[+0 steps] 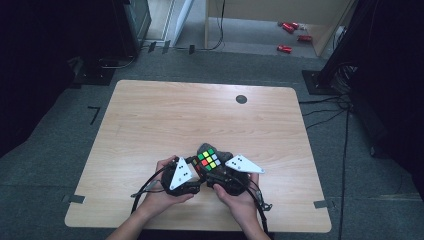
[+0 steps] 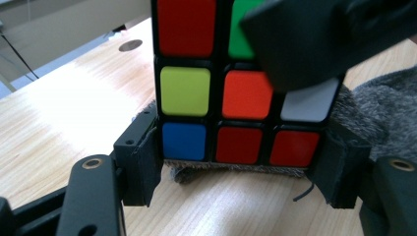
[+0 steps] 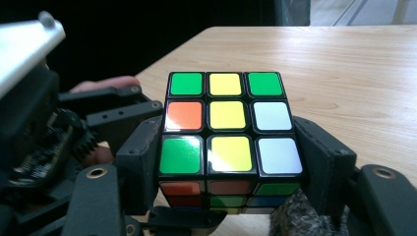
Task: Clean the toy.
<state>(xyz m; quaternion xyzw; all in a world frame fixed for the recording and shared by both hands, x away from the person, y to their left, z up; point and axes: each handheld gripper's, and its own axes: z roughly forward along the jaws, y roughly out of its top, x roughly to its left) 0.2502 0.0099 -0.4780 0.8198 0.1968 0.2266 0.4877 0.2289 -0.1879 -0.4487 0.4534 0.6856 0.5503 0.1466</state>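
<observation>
Wooden tabletop (image 1: 150,115) lies bare across the upper frame; near its lower edge, both grippers, left (image 1: 192,172) and right (image 1: 220,176), clamp the upright cube (image 1: 208,159).

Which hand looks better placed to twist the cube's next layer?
Probably the left gripper: its fingers flank only the cube's end layer, on the grey cloth. The right gripper clamps the near layer, steadying it.
</observation>
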